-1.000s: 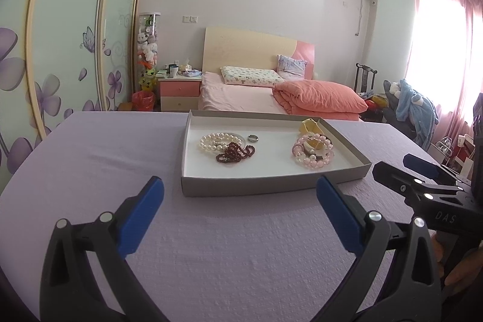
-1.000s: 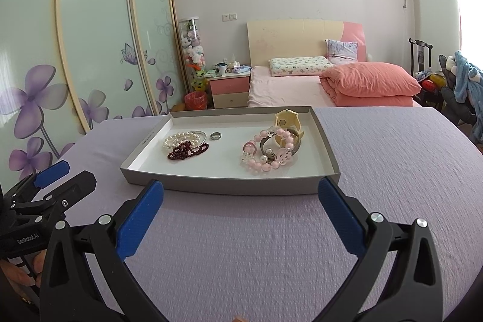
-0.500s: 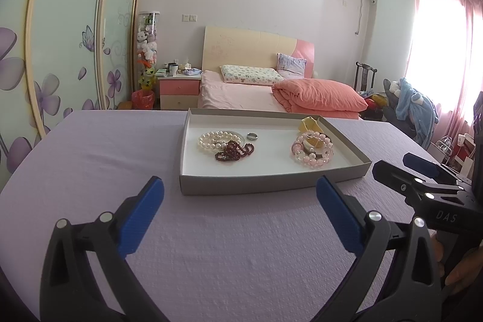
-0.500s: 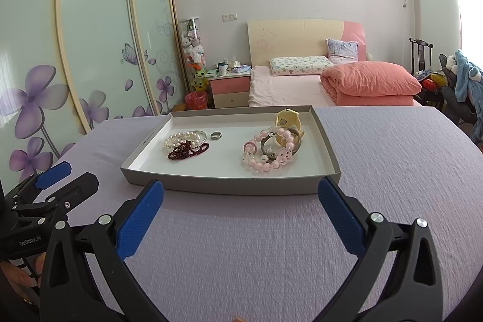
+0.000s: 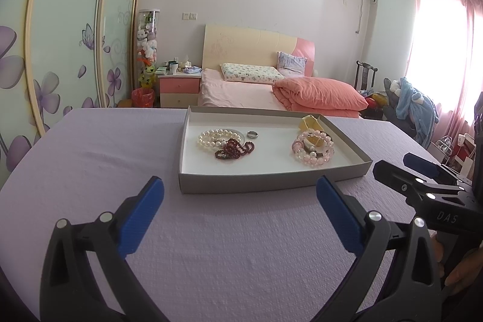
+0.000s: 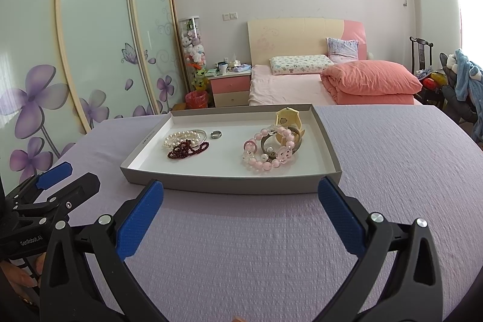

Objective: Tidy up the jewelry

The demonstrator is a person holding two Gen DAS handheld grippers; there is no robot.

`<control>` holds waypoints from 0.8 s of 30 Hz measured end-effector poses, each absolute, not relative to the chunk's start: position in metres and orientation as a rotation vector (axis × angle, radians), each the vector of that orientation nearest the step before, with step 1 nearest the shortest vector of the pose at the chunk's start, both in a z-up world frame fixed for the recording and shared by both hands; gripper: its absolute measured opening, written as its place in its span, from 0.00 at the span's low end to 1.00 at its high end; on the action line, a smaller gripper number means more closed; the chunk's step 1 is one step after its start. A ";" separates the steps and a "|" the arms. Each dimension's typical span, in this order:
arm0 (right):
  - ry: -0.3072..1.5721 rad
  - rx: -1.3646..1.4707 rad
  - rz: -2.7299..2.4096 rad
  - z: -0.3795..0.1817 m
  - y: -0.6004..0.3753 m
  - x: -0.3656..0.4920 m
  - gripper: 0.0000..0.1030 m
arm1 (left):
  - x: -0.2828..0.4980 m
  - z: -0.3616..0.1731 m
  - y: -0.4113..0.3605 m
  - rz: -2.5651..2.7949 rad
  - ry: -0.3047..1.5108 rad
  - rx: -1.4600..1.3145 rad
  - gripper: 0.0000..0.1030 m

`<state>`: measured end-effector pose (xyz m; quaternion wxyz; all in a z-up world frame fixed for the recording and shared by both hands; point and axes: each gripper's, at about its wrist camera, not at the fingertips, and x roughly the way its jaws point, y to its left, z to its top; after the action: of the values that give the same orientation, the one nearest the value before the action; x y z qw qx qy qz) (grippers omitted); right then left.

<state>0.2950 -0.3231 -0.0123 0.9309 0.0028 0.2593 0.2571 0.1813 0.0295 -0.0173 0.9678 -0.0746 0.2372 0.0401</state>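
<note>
Right up close, hovering over the lilac tablecloth (image 5: 241, 246): left gripper (image 5: 240, 195) spread wide, blue pads (image 5: 142, 216) gripping nothing. Alongside, right gripper (image 6: 240, 195) gaping just as wide, equally empty, both pointing at the near wall of the tray (image 6: 229, 186). Sitting just past the fingertips, that shallow grey tray with a white floor. Lying inside, left portion: dark red bead bracelet (image 6: 187, 149) touching and partly overlapping the white pearl bracelet (image 6: 181, 138), small silver ring (image 6: 216, 135) resting just beside them. Lying in the right portion: pink bead bracelet (image 6: 265, 156) draped around a grey metal bangle (image 6: 297, 141), yellow box (image 6: 286, 118) tilting against the far wall. Standing well beyond, bed (image 6: 302, 80) with a salmon quilt (image 6: 371, 79), pink nightstand (image 6: 231, 86), floral wardrobe doors (image 6: 90, 50).
</note>
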 end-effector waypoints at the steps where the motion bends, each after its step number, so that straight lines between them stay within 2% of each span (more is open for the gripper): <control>1: 0.532 0.006 0.527 -0.012 -0.323 0.295 0.99 | 0.182 -0.019 0.029 0.081 0.480 -0.152 0.98; 24: 0.531 0.006 0.526 -0.012 -0.324 0.295 0.99 | 0.185 -0.021 0.028 0.089 0.487 -0.153 0.98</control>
<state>0.2952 -0.3237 -0.0121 0.9310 0.0030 0.2592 0.2570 0.1852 0.0283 -0.0214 0.9667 -0.0755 0.2406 0.0441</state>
